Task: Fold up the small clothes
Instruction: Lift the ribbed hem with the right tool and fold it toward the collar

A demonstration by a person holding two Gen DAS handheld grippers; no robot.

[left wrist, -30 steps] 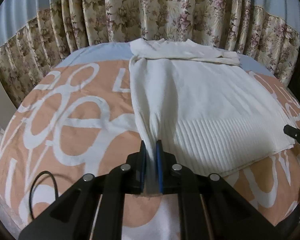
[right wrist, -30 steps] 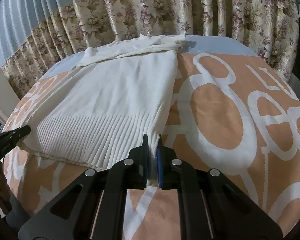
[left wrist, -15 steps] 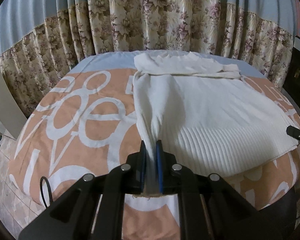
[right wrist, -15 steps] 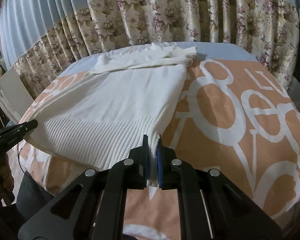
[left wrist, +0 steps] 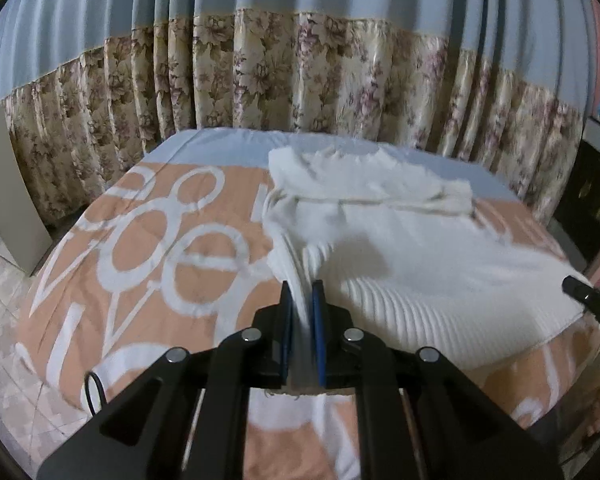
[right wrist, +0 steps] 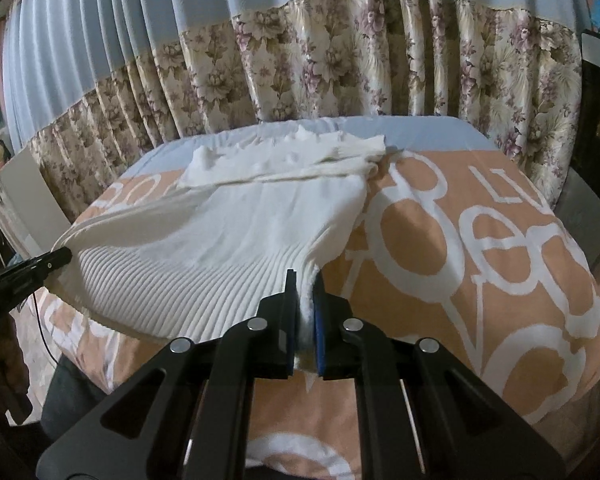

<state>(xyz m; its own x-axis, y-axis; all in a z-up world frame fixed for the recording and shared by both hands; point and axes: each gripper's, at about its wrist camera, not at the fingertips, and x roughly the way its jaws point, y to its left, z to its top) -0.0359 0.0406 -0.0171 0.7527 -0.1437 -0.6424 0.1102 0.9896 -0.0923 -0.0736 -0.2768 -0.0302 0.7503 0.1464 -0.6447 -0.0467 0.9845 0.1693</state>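
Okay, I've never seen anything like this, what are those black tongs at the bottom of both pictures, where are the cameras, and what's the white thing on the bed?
Those black tongs are two hand-held grippers; a person carries one in each hand. Each has a wide-angle camera looking forward along its two fingers, so each picture comes from its own gripper. The left gripper and the right gripper are both shut on the ribbed hem corners of a white knit sweater. The hem is raised off the bed, while the collar end lies near the floral curtain. Under it is an orange bedspread with big white lettering. Each gripper's tip also shows at the edge of the other's picture.
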